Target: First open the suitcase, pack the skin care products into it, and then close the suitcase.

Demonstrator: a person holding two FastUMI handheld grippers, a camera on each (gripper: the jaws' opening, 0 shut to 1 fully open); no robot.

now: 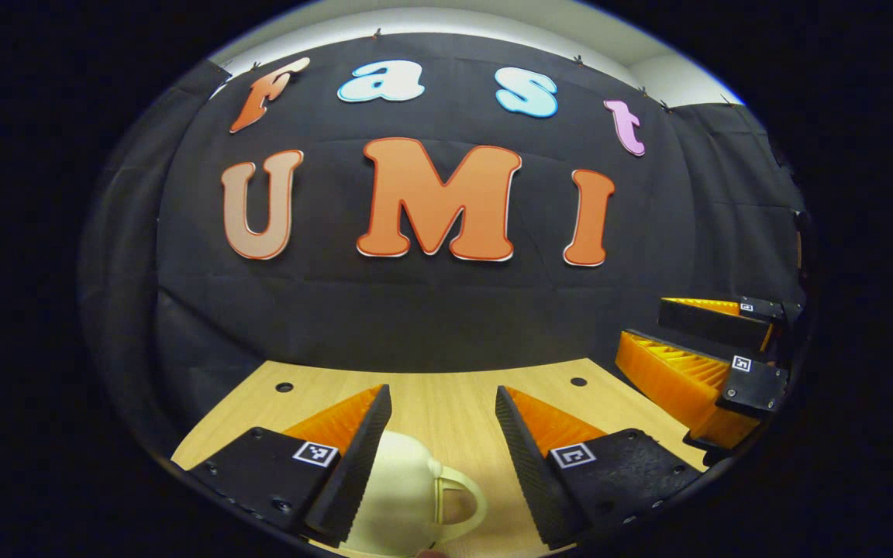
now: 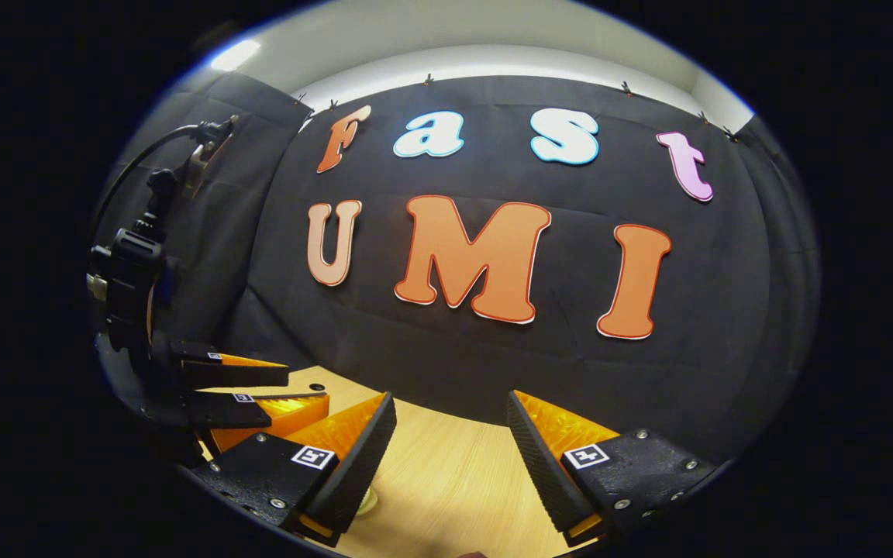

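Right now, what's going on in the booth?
Both claws hover open above the wooden table, gripping nothing. The left claw has a cream, handled object below and between its fingers, apparently resting on the table; what it is exactly is hard to say. The right claw sits over bare wood, with the left claw off to its side.

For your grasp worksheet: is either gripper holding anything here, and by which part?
Nothing is held. The left gripper is open above a cream suitcase, not touching it; the right gripper is open over the table.
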